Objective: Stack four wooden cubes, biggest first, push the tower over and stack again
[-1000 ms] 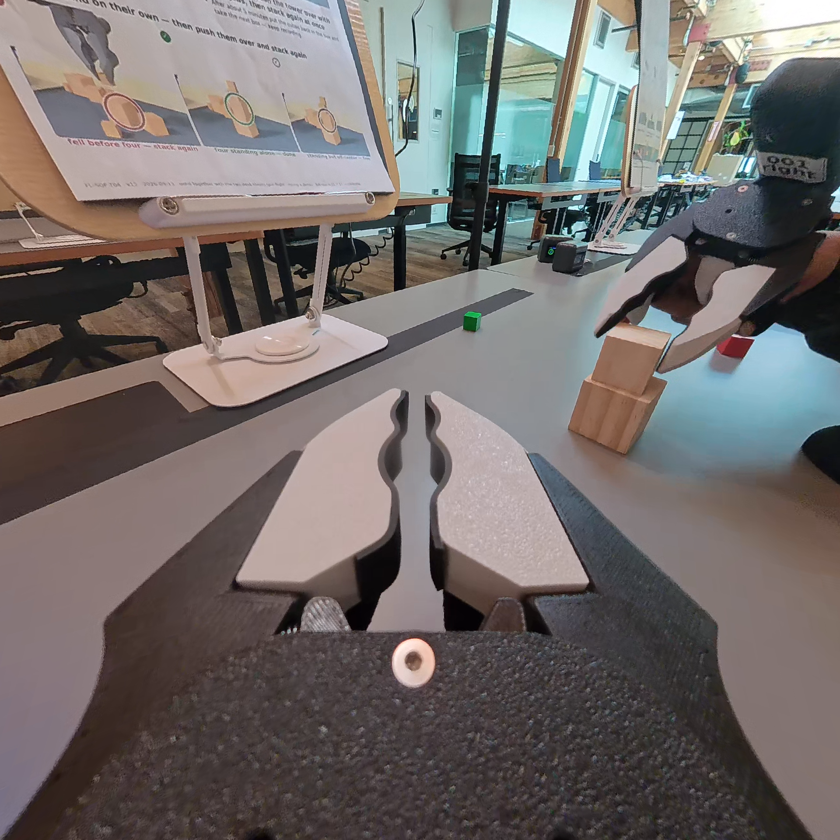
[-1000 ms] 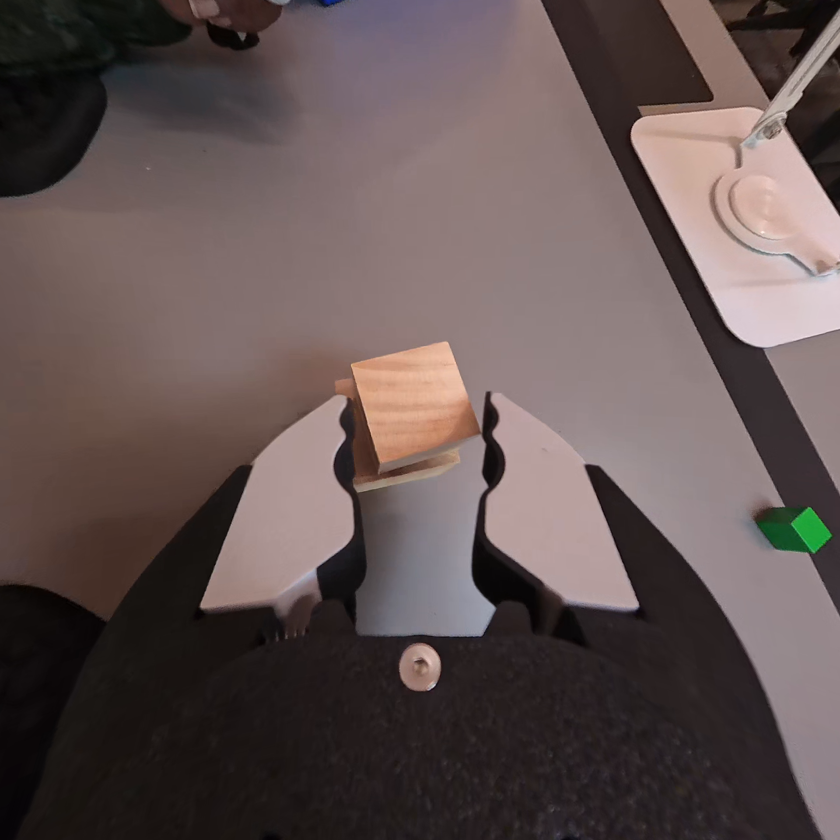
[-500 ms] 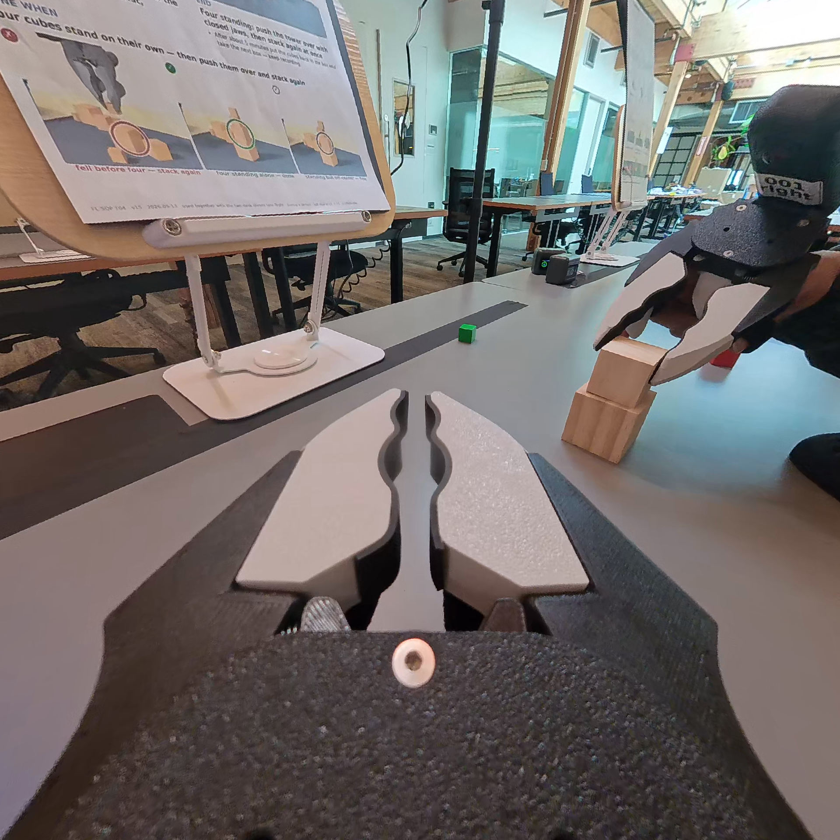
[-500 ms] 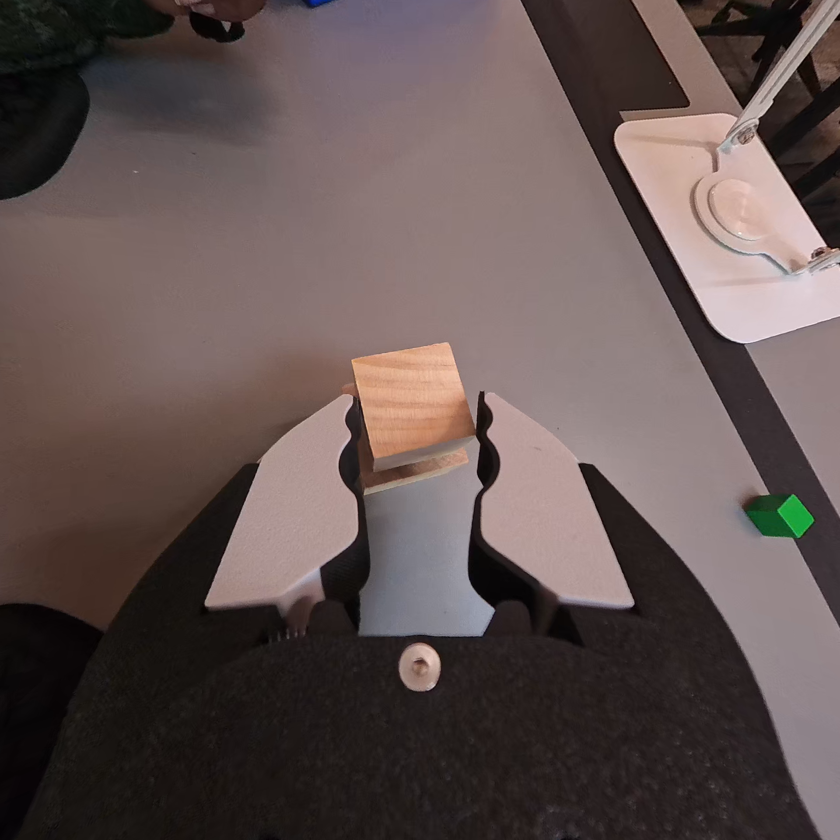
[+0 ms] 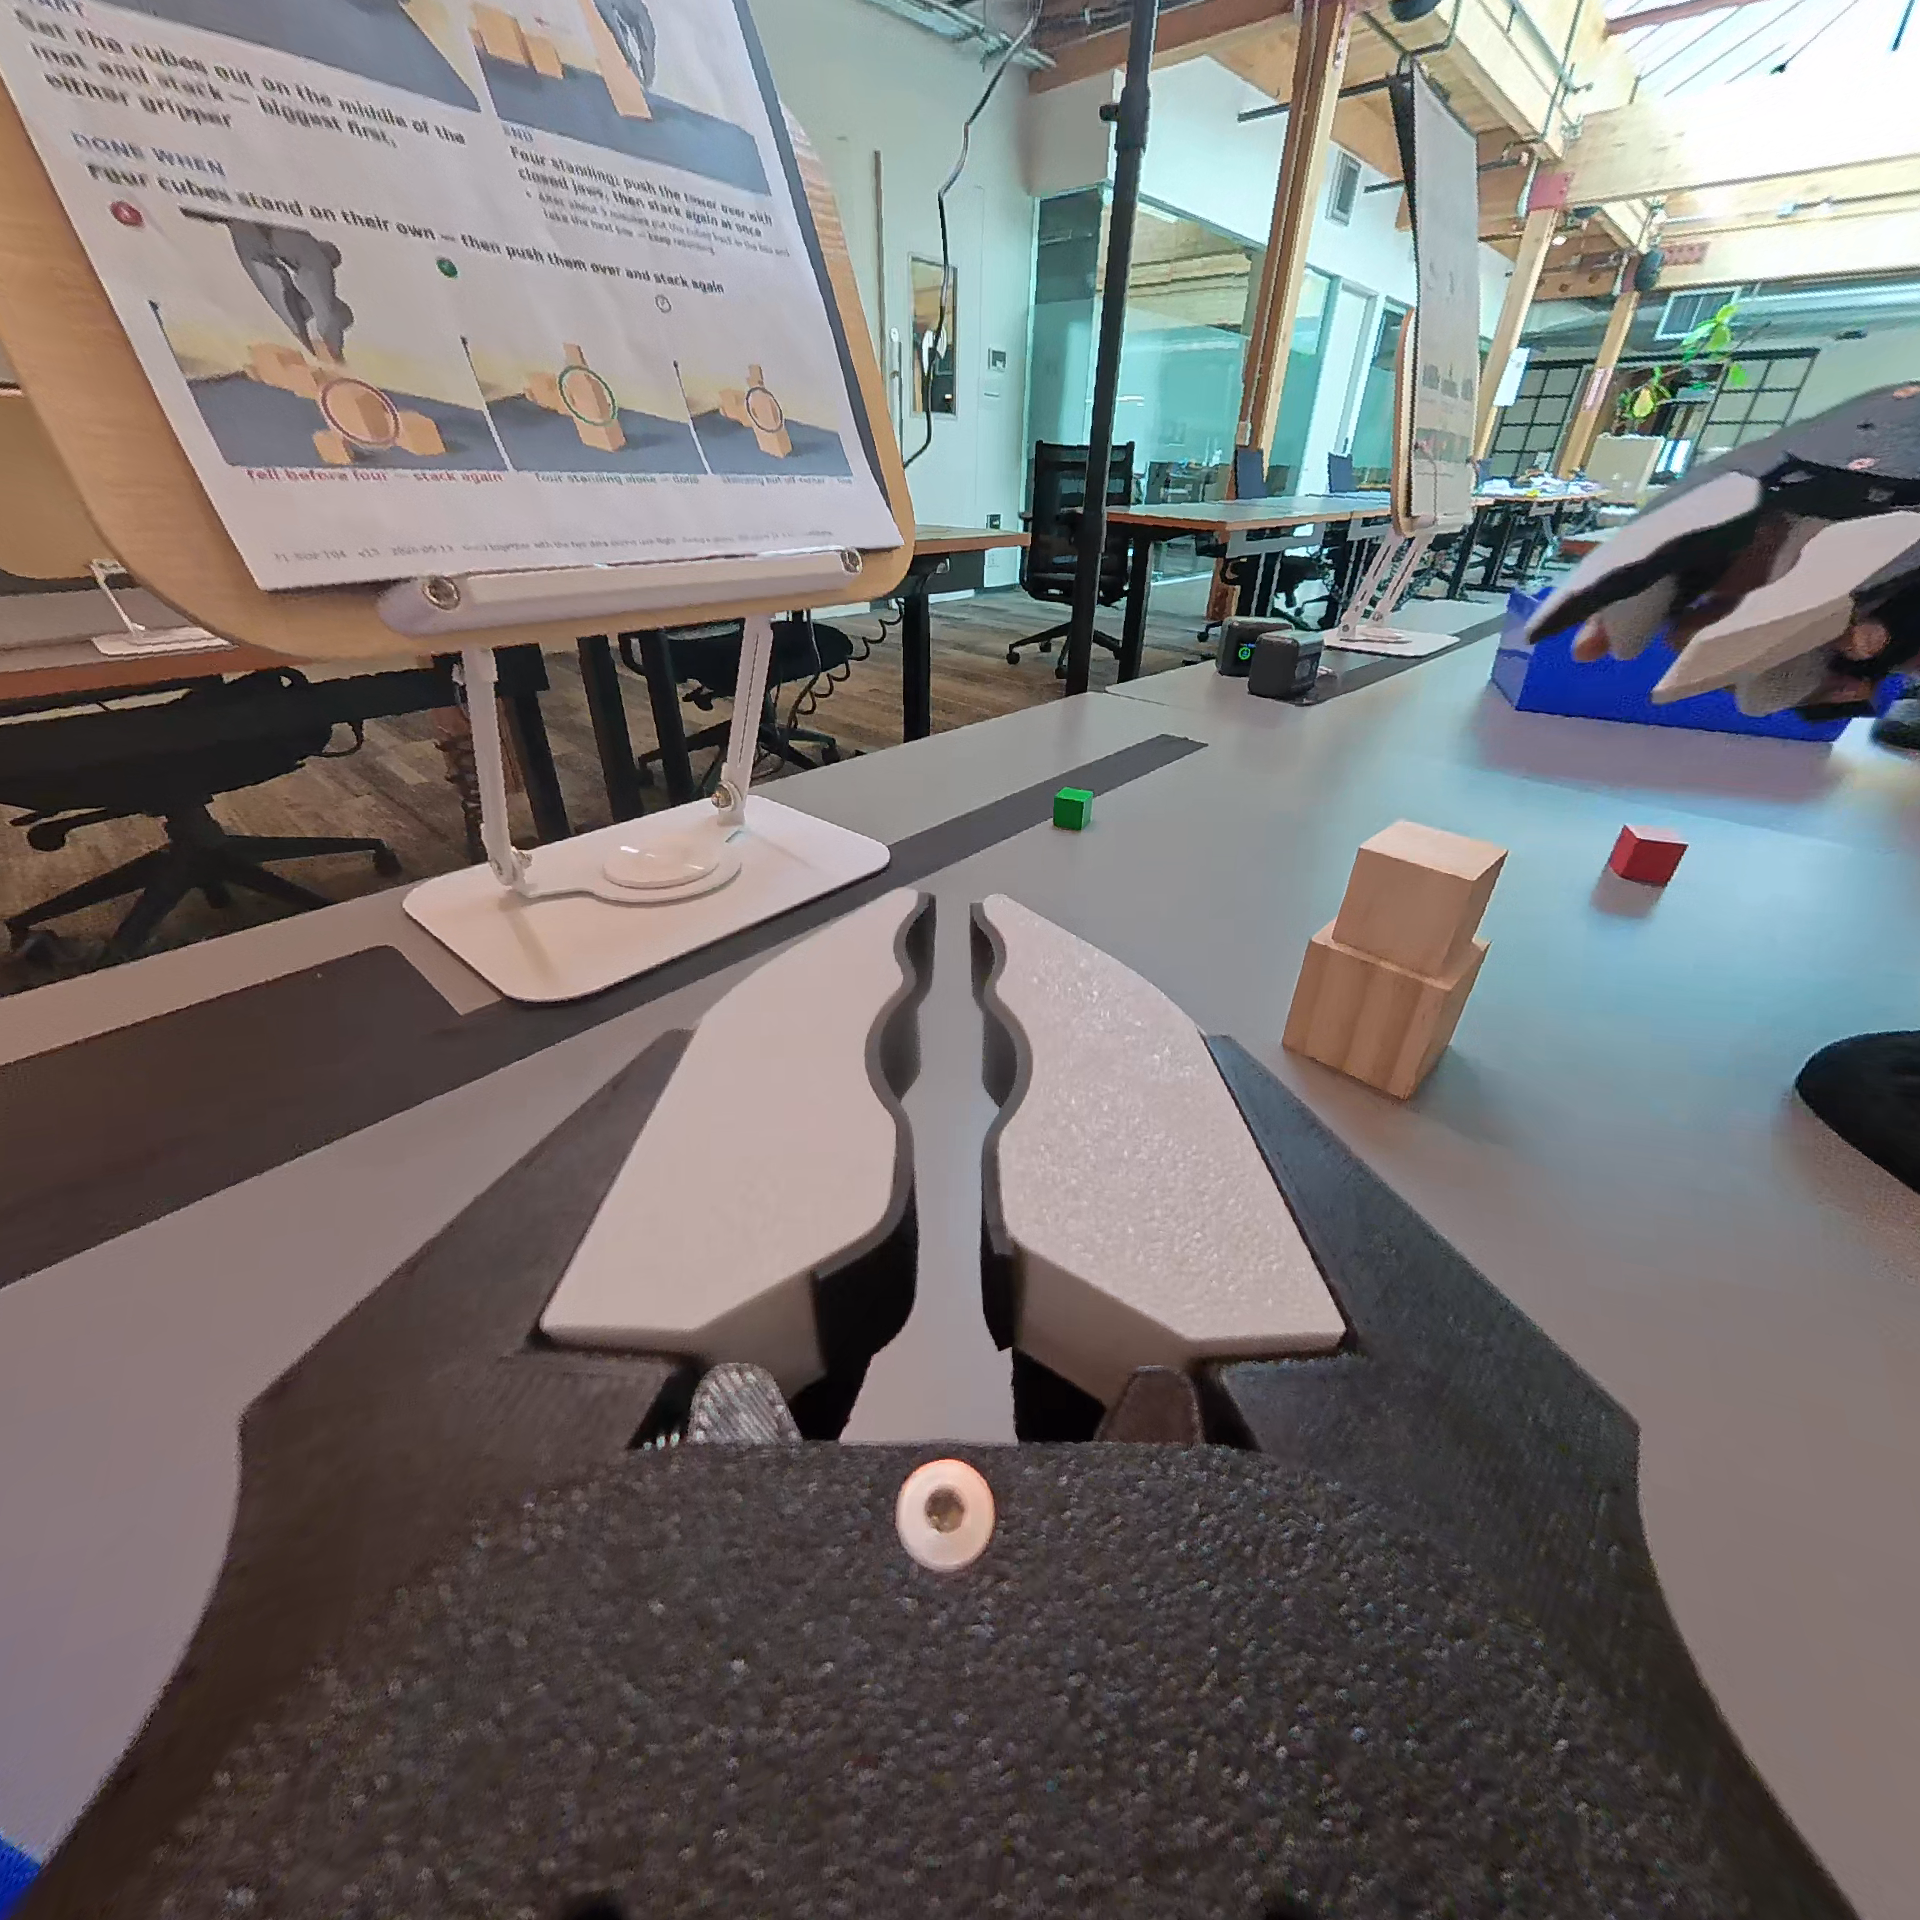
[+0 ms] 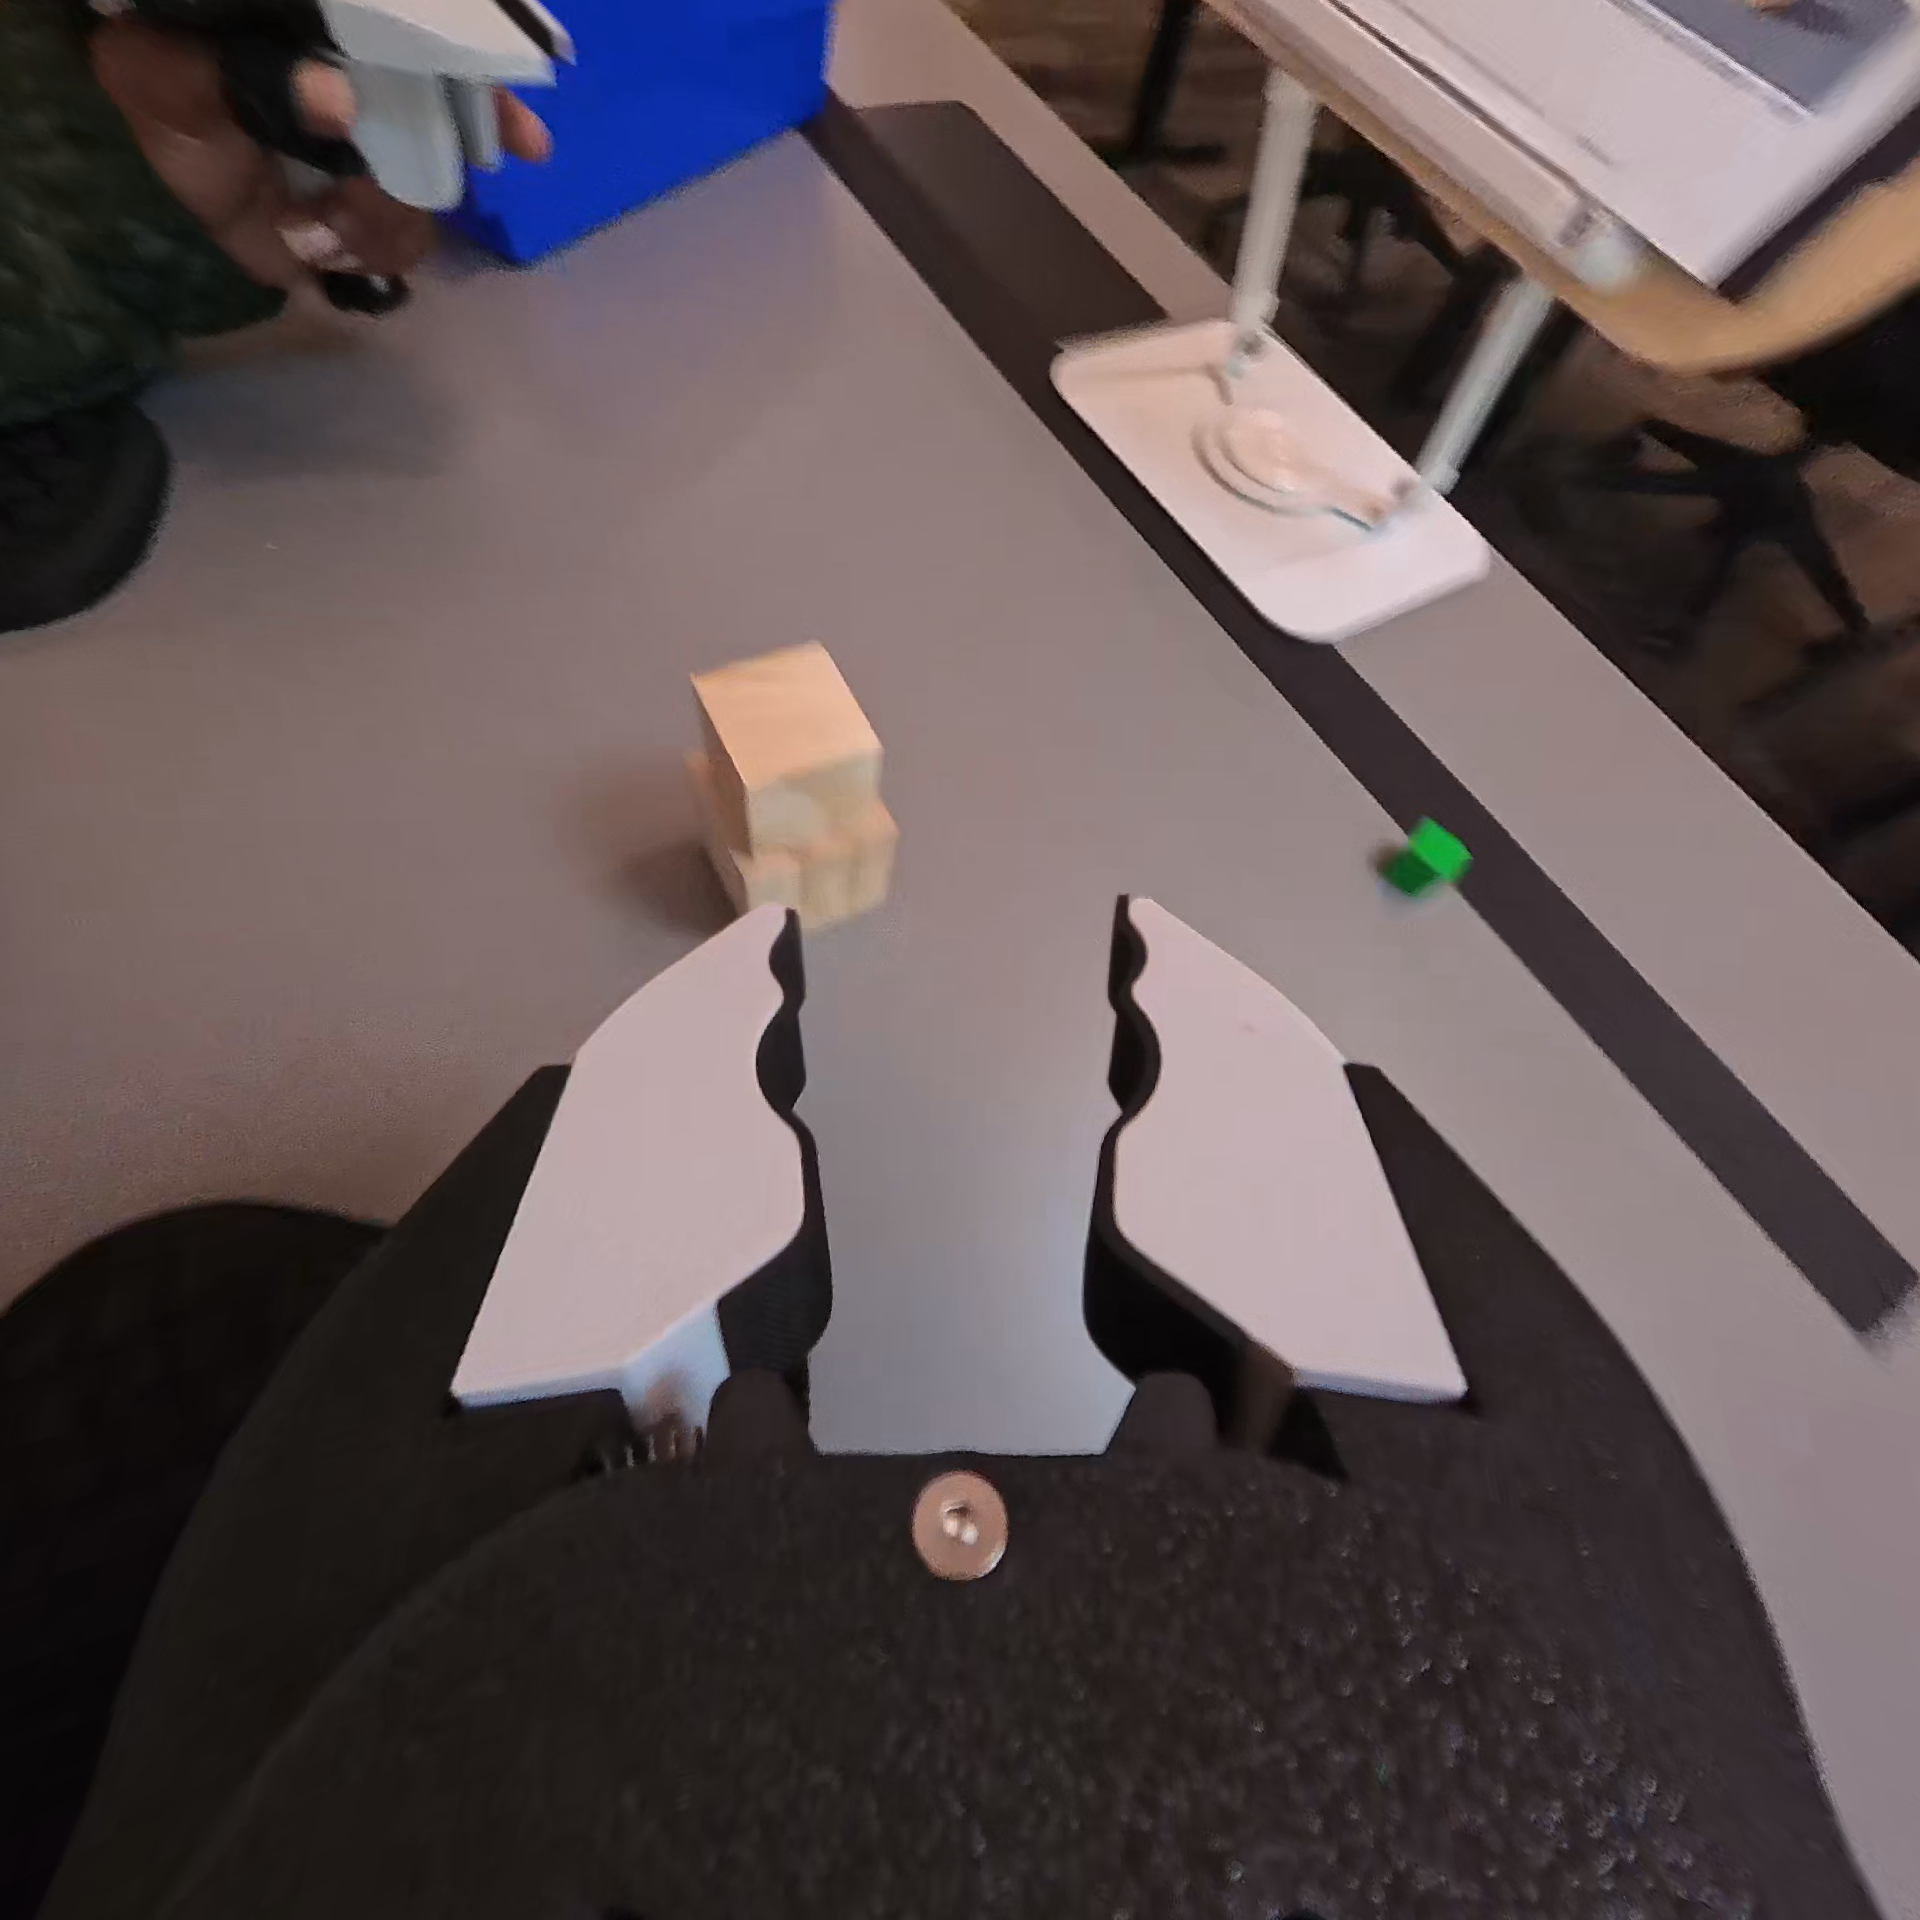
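right gripper hovering apart, empty, beside two-block stack | left gripper resting nearly together, empty | green cube lying well apart | advice: approach cubes squarely, avoiding stack

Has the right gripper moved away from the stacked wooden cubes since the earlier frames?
Yes. The right gripper, open and empty, has pulled back and up from the wooden cubes, which stand clear ahead of its fingertips.

Smaller wooden cube stacked, twisted, atop larger wooden cube.
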